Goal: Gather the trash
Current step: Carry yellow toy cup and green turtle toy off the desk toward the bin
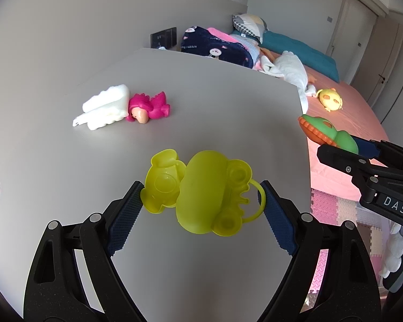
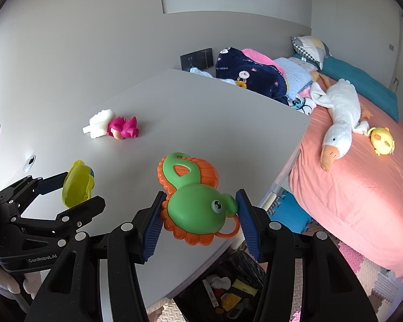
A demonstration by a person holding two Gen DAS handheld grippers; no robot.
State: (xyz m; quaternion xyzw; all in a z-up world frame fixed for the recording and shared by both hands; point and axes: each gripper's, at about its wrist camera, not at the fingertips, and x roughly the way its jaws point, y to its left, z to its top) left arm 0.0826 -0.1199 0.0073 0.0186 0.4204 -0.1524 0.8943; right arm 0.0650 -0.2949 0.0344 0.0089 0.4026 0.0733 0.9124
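The left fingers stood wide, clamped on a yellow toy above the grey table. The right fingers gripped a green-and-orange toy over the table's edge, above a dark bin holding scraps. A pink doll lay farther back on the table.

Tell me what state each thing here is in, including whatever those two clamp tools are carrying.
Left hand-held gripper: shut on the yellow toy.
Yellow toy: held above the table.
Right hand-held gripper: shut on the green and orange toy.
Green and orange toy: held above the table edge.
Pink doll: lying on the table, against a white foam piece.
Bin: open, litter inside.
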